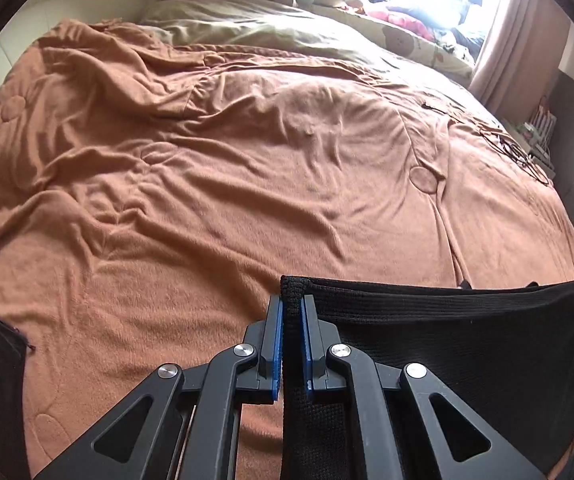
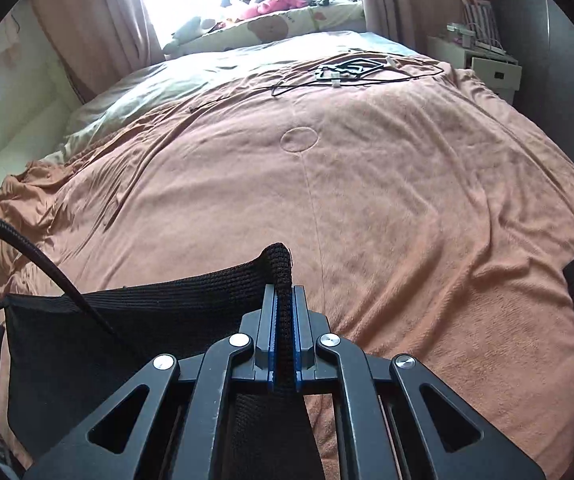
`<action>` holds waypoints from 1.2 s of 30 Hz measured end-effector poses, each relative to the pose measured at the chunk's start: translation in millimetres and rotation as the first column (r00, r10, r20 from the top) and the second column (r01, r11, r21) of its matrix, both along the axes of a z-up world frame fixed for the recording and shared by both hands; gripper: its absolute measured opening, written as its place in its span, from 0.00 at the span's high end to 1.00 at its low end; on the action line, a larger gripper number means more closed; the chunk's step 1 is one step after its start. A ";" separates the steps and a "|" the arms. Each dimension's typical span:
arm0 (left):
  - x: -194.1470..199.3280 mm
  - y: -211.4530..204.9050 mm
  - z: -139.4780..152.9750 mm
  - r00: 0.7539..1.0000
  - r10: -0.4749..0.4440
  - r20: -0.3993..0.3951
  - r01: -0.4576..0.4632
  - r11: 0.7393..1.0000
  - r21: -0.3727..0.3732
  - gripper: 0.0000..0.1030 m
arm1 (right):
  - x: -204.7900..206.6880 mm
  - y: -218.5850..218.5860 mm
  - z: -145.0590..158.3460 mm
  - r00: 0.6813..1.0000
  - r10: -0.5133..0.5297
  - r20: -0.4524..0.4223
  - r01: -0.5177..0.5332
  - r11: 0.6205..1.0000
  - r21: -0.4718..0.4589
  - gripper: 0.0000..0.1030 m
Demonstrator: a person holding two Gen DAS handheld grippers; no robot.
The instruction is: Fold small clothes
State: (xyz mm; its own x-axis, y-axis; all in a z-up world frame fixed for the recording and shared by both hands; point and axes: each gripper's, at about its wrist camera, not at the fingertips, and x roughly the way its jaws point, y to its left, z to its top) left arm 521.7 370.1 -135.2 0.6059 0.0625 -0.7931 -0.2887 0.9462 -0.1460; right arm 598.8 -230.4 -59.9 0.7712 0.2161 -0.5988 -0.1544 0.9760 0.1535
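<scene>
A black knit garment (image 1: 467, 344) hangs stretched between my two grippers above the orange blanket (image 1: 207, 184). In the left wrist view my left gripper (image 1: 291, 304) is shut on the garment's left top corner, which pokes up between the blue pads. The cloth runs off to the right from there. In the right wrist view my right gripper (image 2: 284, 294) is shut on the other top corner of the black knit garment (image 2: 135, 320), and the cloth spreads to the left. The garment's lower part is hidden behind the gripper frames.
The orange blanket (image 2: 367, 200) covers a wide bed. Black cables (image 2: 351, 70) lie on it at the far side. Pillows and soft toys (image 2: 271, 4) line the window end. A white bedside cabinet (image 2: 483, 64) stands at the right. A black cable (image 2: 27, 248) crosses the right wrist view.
</scene>
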 end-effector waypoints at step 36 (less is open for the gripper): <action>-16.9 -37.1 -52.0 0.990 -0.066 -0.122 0.060 0.997 -0.056 0.56 | -6.1 4.6 -21.4 0.990 0.083 -0.111 -0.088 0.995 -0.045 0.50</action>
